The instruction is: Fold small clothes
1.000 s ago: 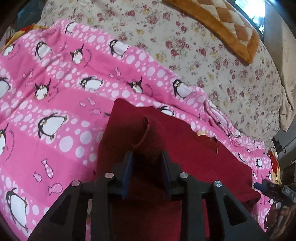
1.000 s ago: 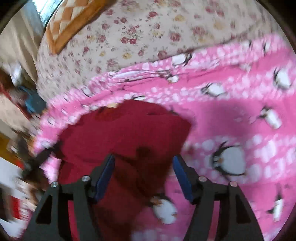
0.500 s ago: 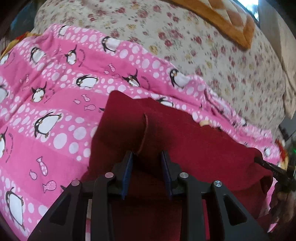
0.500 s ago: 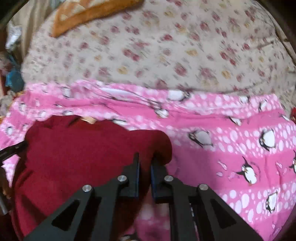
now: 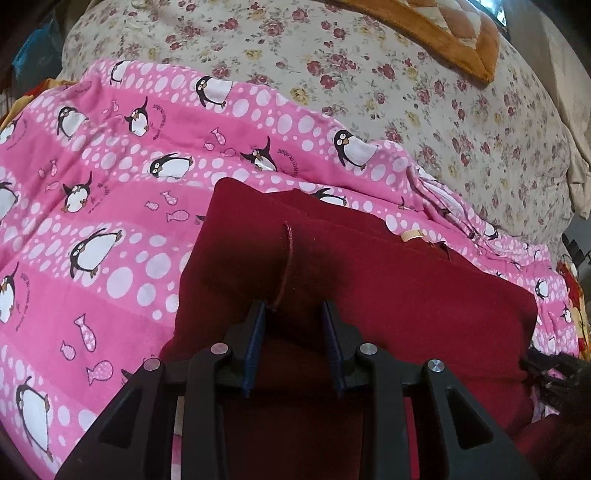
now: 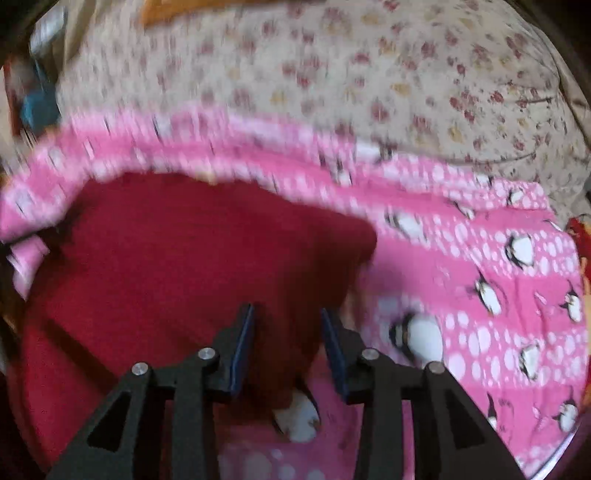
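Note:
A dark red garment (image 5: 369, 288) lies folded on a pink penguin blanket (image 5: 92, 192). My left gripper (image 5: 293, 314) hovers over its near edge, jaws apart, with a raised seam fold (image 5: 286, 258) just ahead between them. In the blurred right wrist view the red garment (image 6: 177, 266) fills the left half. My right gripper (image 6: 288, 317) is open over its right edge, with nothing held. The right gripper's tip shows at the garment's far right corner in the left wrist view (image 5: 546, 369).
The pink blanket (image 6: 480, 295) lies on a floral bedspread (image 5: 406, 92). An orange checked cushion (image 5: 443, 33) lies at the back. A small tan label (image 5: 412, 234) sits at the garment's far edge.
My right gripper was shut on the garment's corner half a second ago; now it is open and has let go. The right view is moving fast. The left gripper stays put.

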